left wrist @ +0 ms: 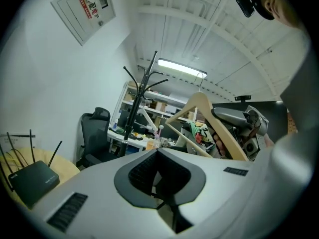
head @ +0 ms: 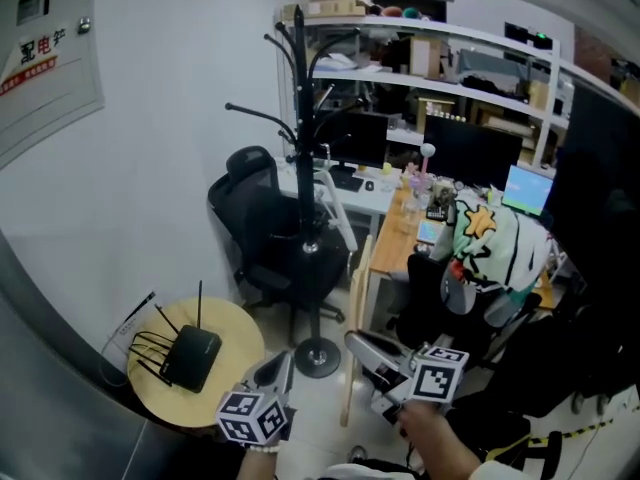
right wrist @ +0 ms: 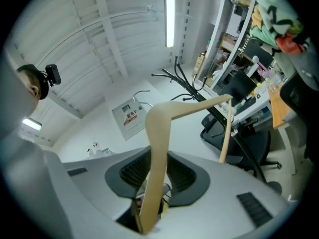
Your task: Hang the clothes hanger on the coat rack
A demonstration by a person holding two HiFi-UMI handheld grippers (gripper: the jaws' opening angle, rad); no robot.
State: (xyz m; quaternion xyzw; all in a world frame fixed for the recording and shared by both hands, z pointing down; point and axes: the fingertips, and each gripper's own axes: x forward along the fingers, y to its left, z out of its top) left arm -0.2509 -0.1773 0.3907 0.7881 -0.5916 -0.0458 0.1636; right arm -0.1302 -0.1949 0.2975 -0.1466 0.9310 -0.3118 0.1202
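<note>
right gripper (right wrist: 158, 158) clamped on wooden hanger (right wrist: 160, 128) arm | left gripper (left wrist: 158, 153) jaws together, empty | coat rack (head: 300, 118) well ahead | raise hook above a prong, lower on, then release

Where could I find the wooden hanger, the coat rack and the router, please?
wooden hanger (right wrist: 158, 133): right gripper view, on its arm just below the bend.
coat rack (head: 303, 168): head view, on its black pole.
router (head: 190, 356): head view, on its black body.
</note>
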